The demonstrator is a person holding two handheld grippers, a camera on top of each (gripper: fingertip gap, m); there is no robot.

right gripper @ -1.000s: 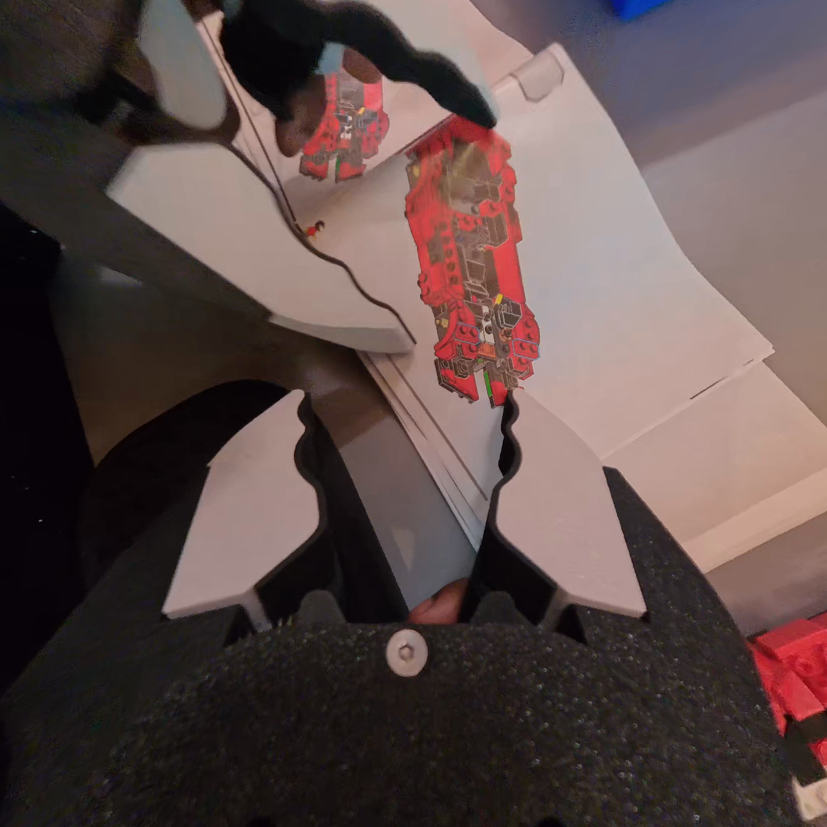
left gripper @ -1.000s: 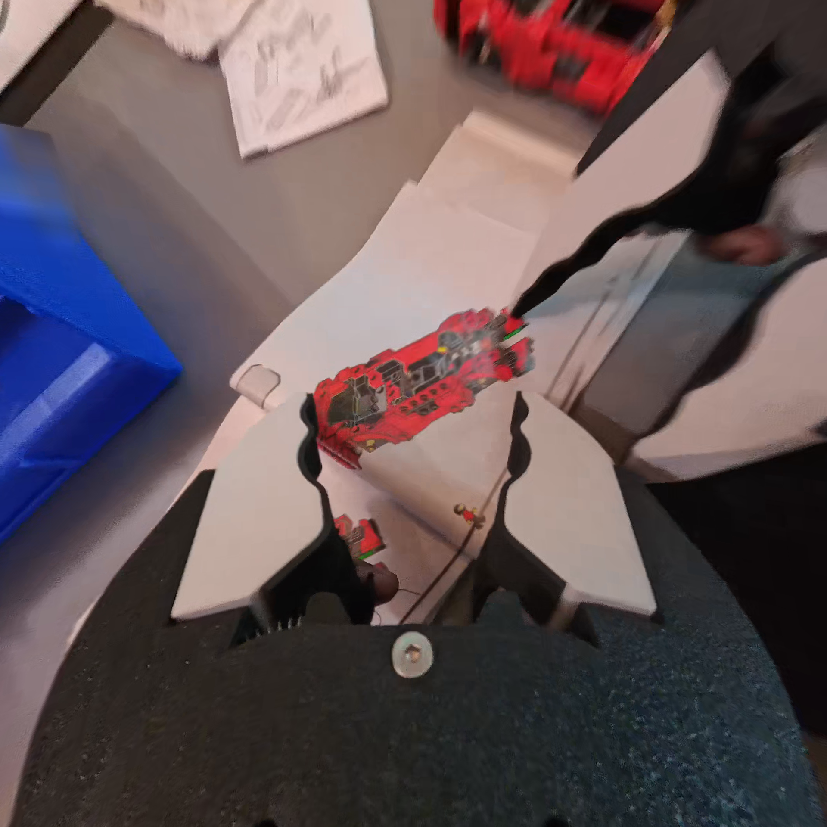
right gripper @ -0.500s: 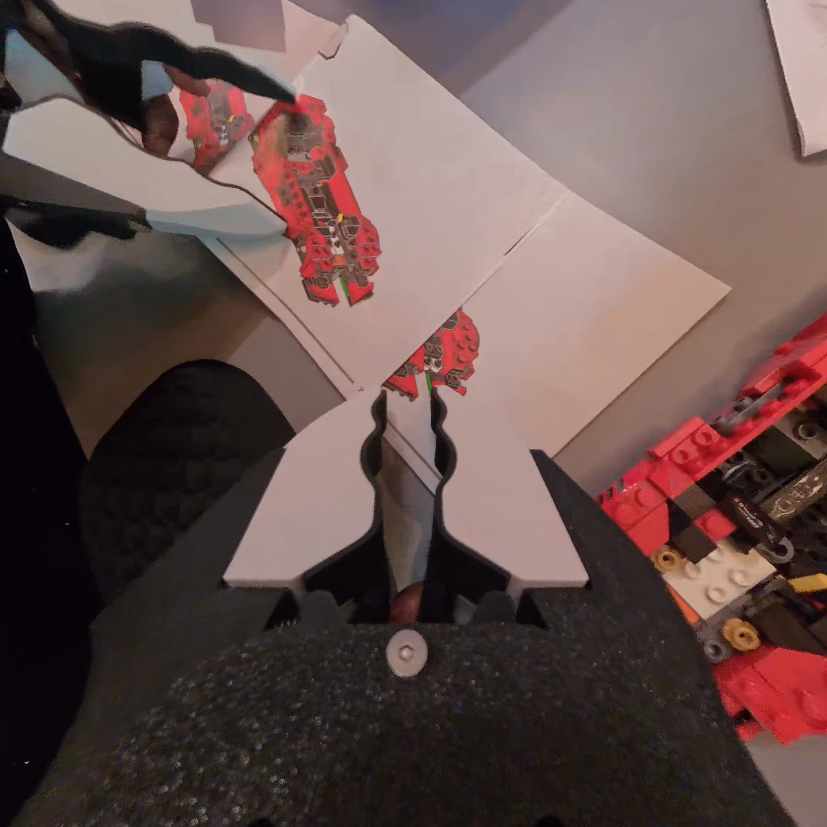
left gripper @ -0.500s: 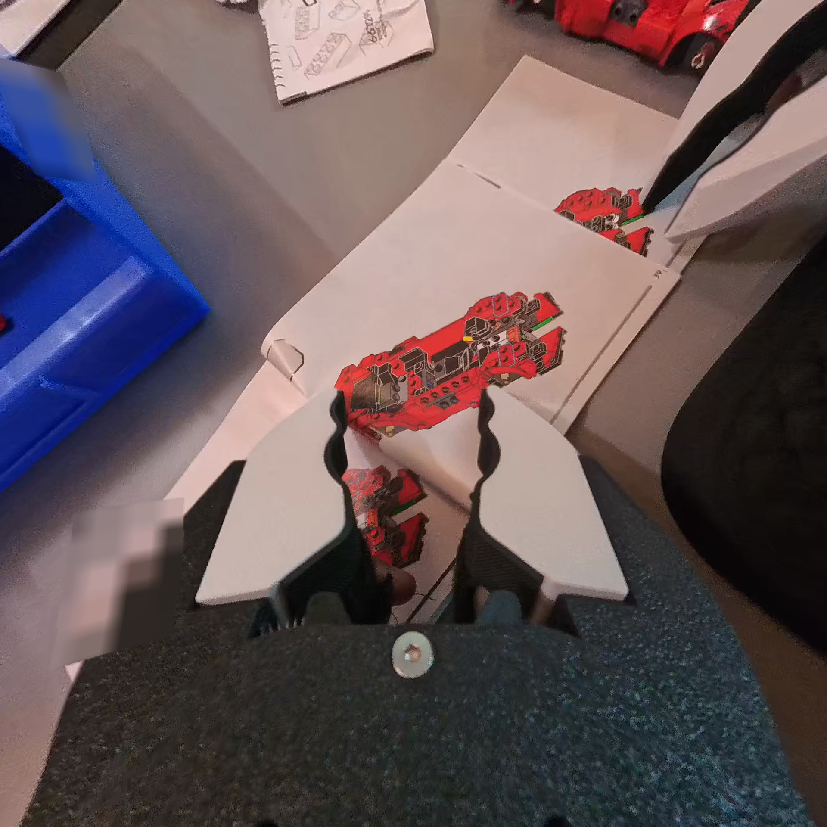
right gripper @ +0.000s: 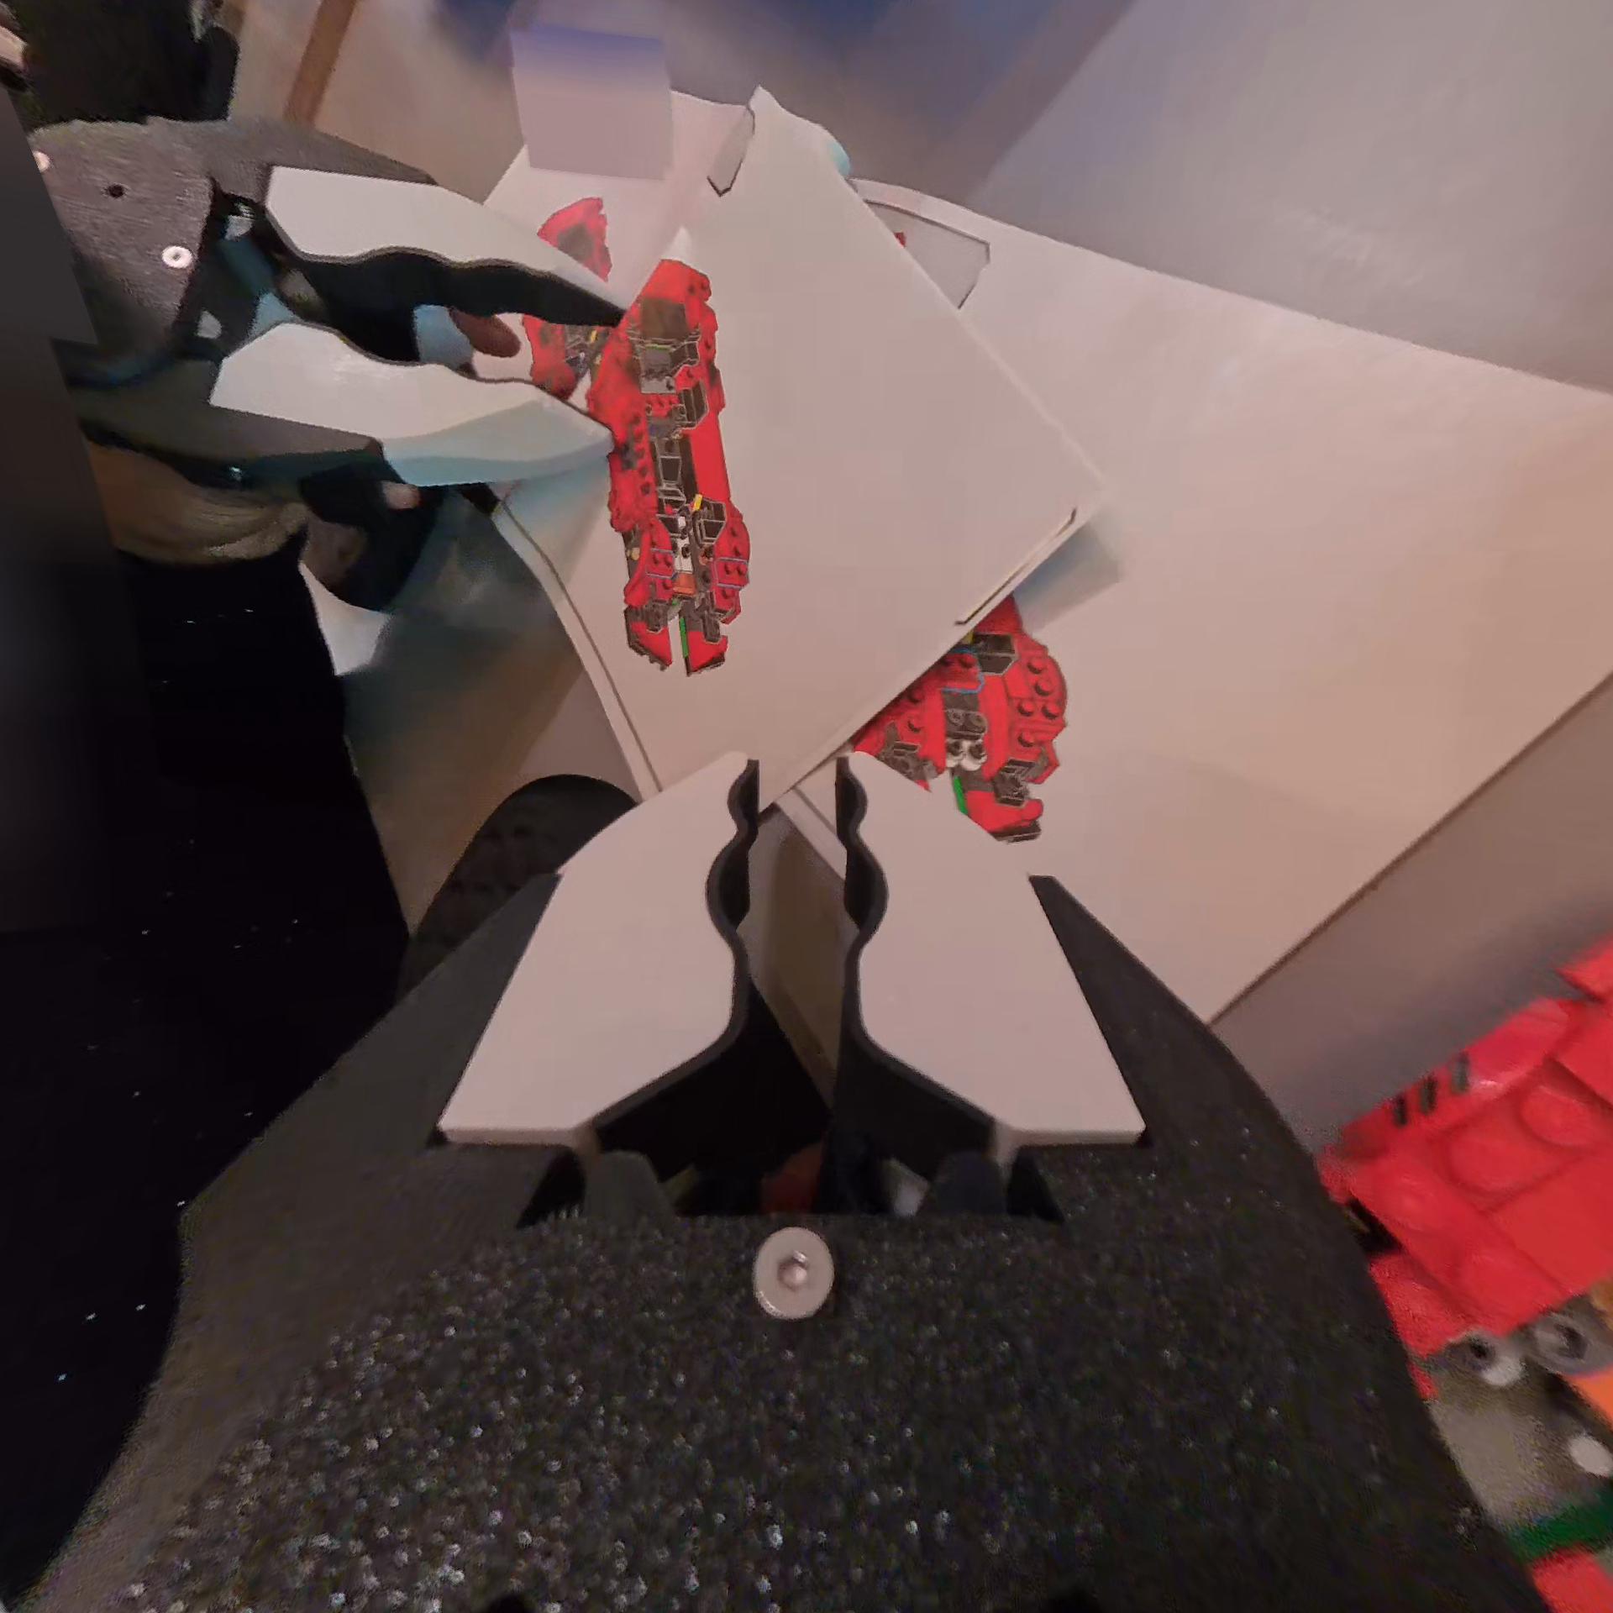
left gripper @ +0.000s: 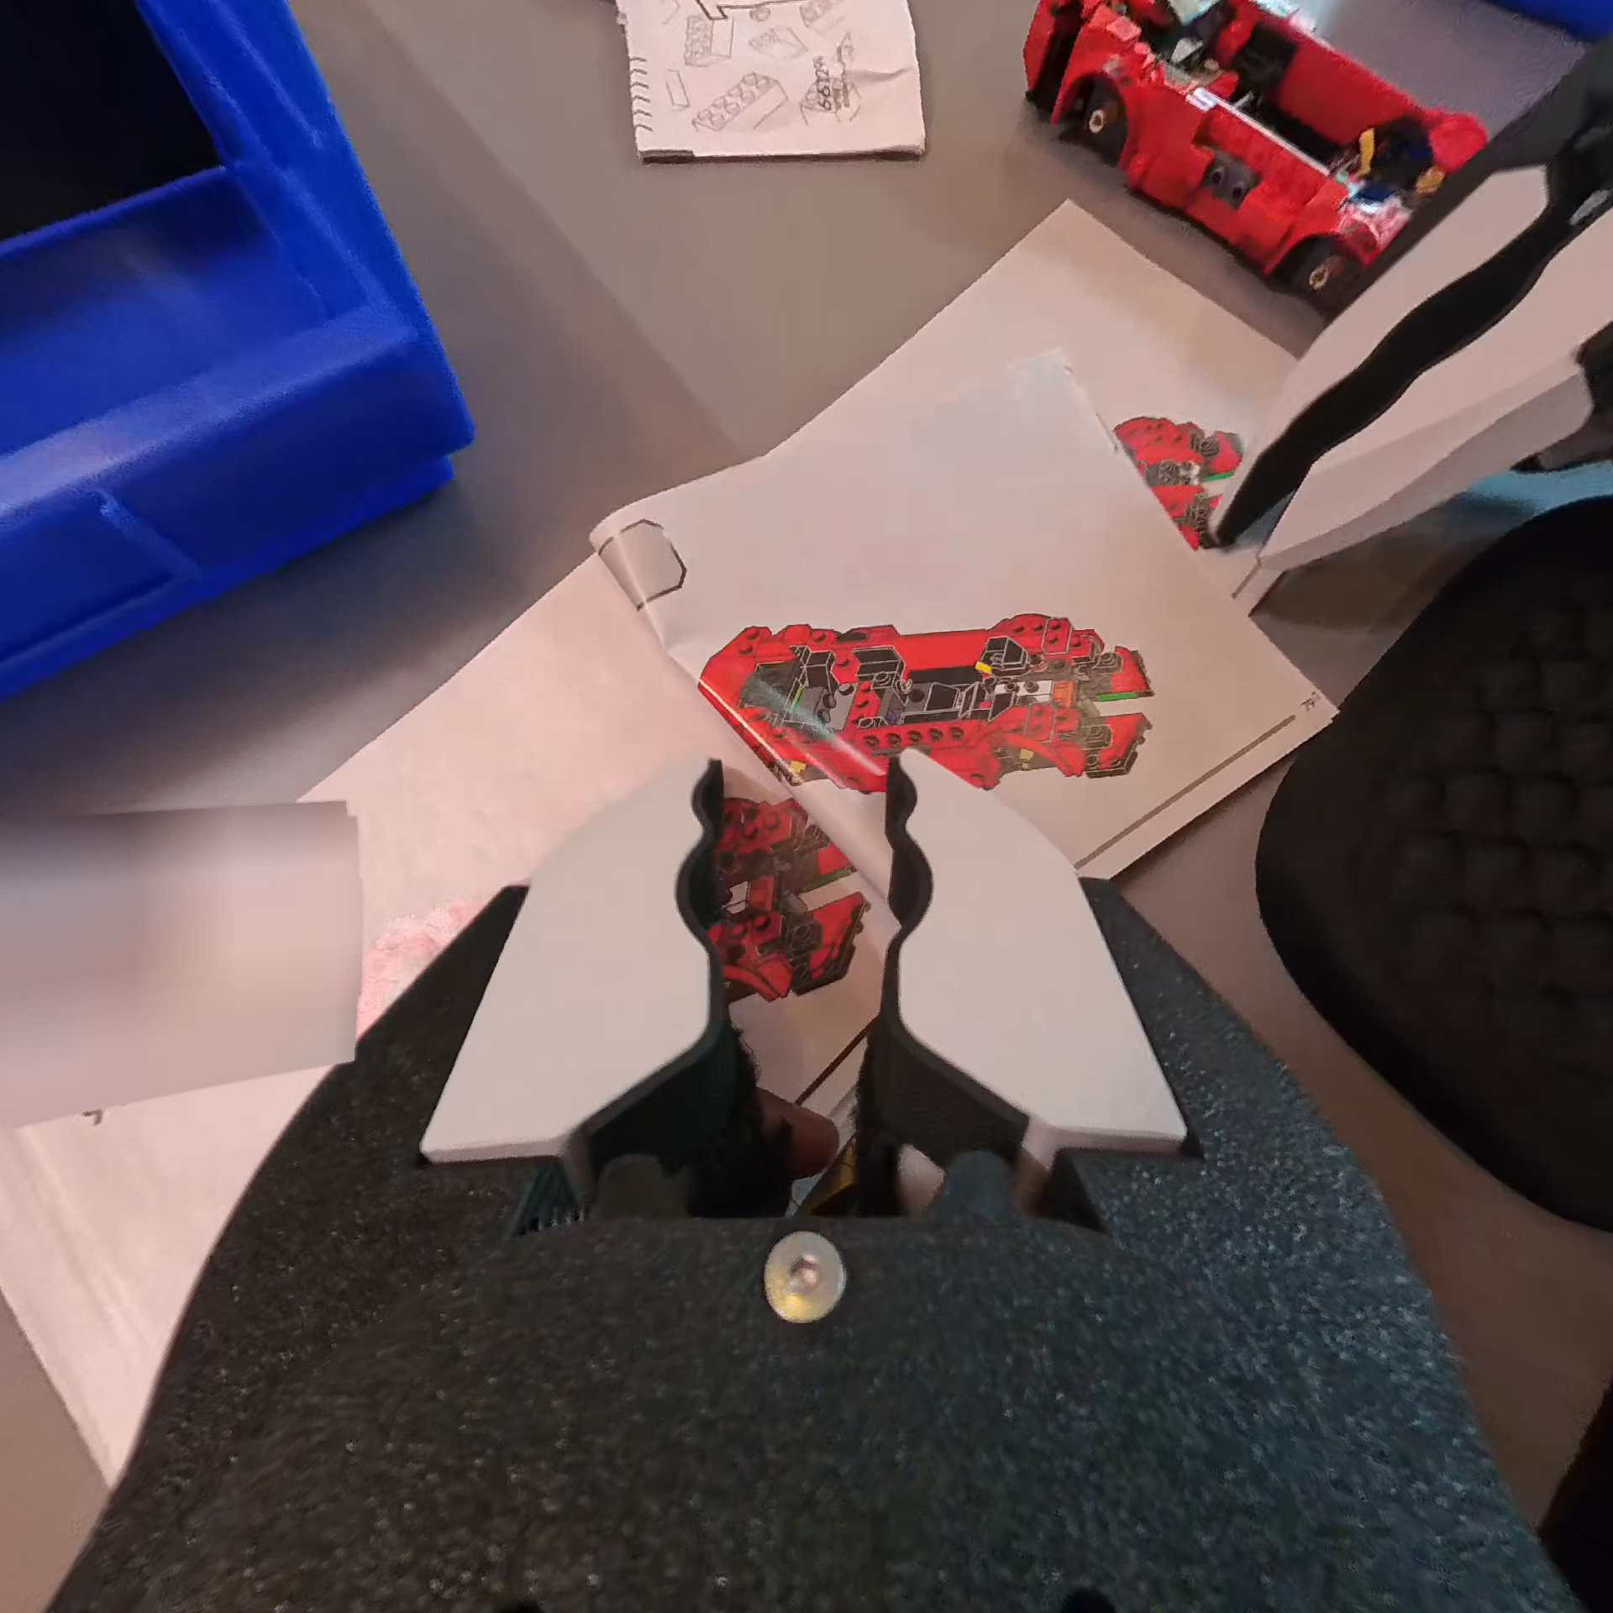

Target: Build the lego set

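An open instruction booklet [left gripper: 960,524] with pictures of a red car lies on the grey table. One of its pages [right gripper: 873,436] is lifted and curled. My left gripper [left gripper: 805,772] is partly open, with the lifted page's inner edge between its fingers; it also shows in the right wrist view [right gripper: 611,380] at that edge. My right gripper [right gripper: 796,772] has a narrow gap between its jaws, and the page's lower corner sits right at its fingertips; in the left wrist view it [left gripper: 1222,532] is at the booklet's far right. A partly built red lego car [left gripper: 1222,157] stands beyond the booklet.
A blue bin [left gripper: 218,349] stands at the left of the booklet. A loose printed sheet [left gripper: 777,78] lies at the back. A black padded seat [left gripper: 1440,873] is at the table's right edge. The red car [right gripper: 1527,1178] is close to my right gripper.
Both grippers have narrowed their jaws. The left one has pulled back from the booklet. The right one has returned to the page's corner, and the page has risen off the booklet.
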